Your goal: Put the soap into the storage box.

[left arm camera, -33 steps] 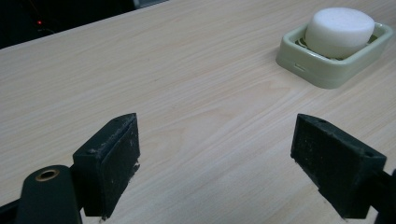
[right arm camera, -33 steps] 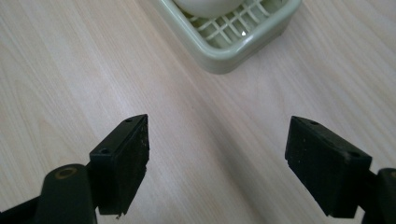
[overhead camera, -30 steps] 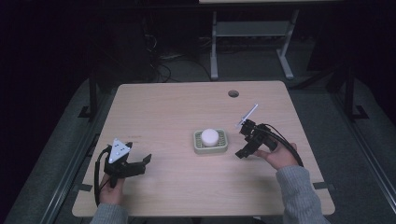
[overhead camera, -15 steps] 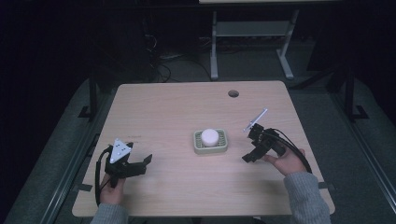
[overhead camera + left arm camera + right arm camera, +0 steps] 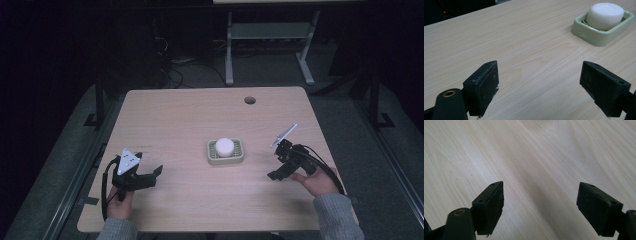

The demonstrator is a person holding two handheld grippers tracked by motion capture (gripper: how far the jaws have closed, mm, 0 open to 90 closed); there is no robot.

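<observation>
Both claws sat low over the pale wooden table (image 5: 190, 120), neither holding anything: my left gripper (image 5: 539, 87) had its jaws spread wide with bare wood between them, and my right gripper (image 5: 540, 207) was just as wide open above bare grain. The white round sponge puck (image 5: 225, 146) rested in the sage-green square plastic dish (image 5: 212, 159) at mid-table, between the two claws and well apart from each; in the left gripper view it lay ahead and off to the right. Judged the step in hand to be an approach to the puck. Note for doing it well: bring one claw in level with the puck's side, above the dish rim, centre it between the jaws, close gently since it looks soft, and steady the dish if it slides
</observation>
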